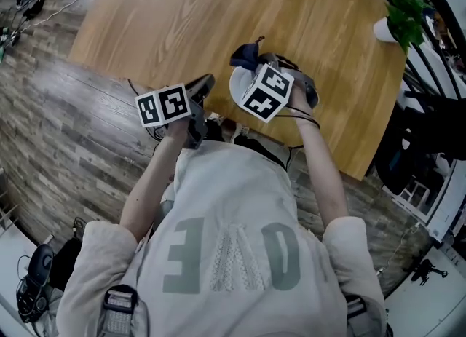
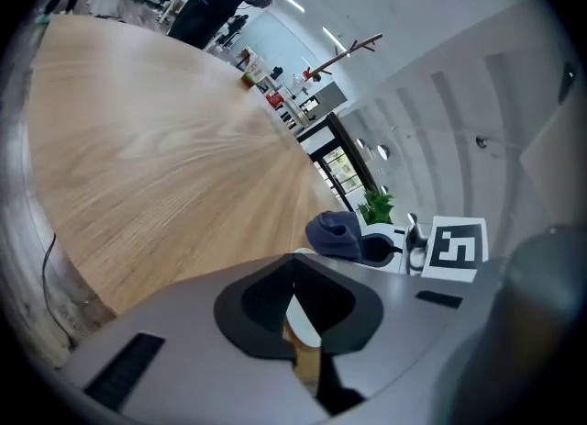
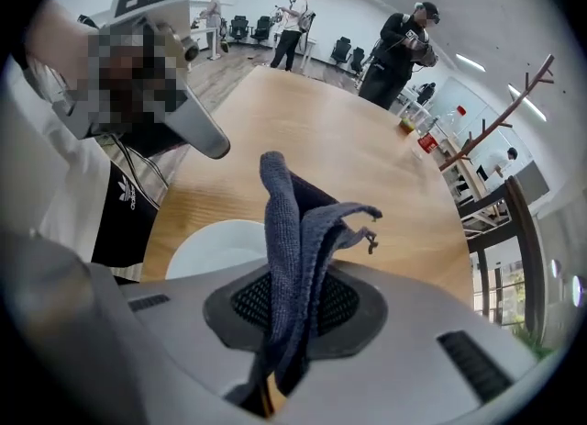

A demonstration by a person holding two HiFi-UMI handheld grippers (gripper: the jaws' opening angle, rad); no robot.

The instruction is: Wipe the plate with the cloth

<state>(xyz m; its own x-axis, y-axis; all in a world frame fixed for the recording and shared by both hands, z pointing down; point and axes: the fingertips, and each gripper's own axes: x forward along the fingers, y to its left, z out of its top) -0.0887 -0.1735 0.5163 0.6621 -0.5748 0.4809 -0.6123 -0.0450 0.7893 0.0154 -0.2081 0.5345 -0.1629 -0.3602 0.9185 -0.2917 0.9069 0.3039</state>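
**Containers.** One plate (image 1: 237,85) lies on the desk (image 1: 182,15), close to the desk's near edge at the centre of the head view. It is round, white, smooth and shallow. The part of its face seen at lower left in the right gripper view is plain white. A marker cube (image 1: 267,92) covers much of the plate in the head view. A small white pot (image 1: 384,30) stands at the desk's far corner, upper right of the head view, and holds a green leafy plant (image 1: 404,4).

**Cloth.** The cloth (image 3: 295,230) is dark blue with a fine woven texture. It is folded into a narrow upright bundle, and one loose corner hangs off to the right. In the head view it sits at the plate's upper rim.

**Right tongs.** The right tongs (image 3: 292,308) are clamped on the cloth. The fabric runs up between the two dark ribbed pads and stands above them.

**Left tongs.** The left tongs (image 2: 295,299) are closed with their tips meeting and grip nothing. A white sliver and wood grain show through the slit below the tips. In the head view they sit near the plate's left rim; whether they touch it cannot be told.

**Surfaces.** The desk is light wood with visible grain and rounded corners. The floor (image 1: 58,124) is grey wood-look planking.
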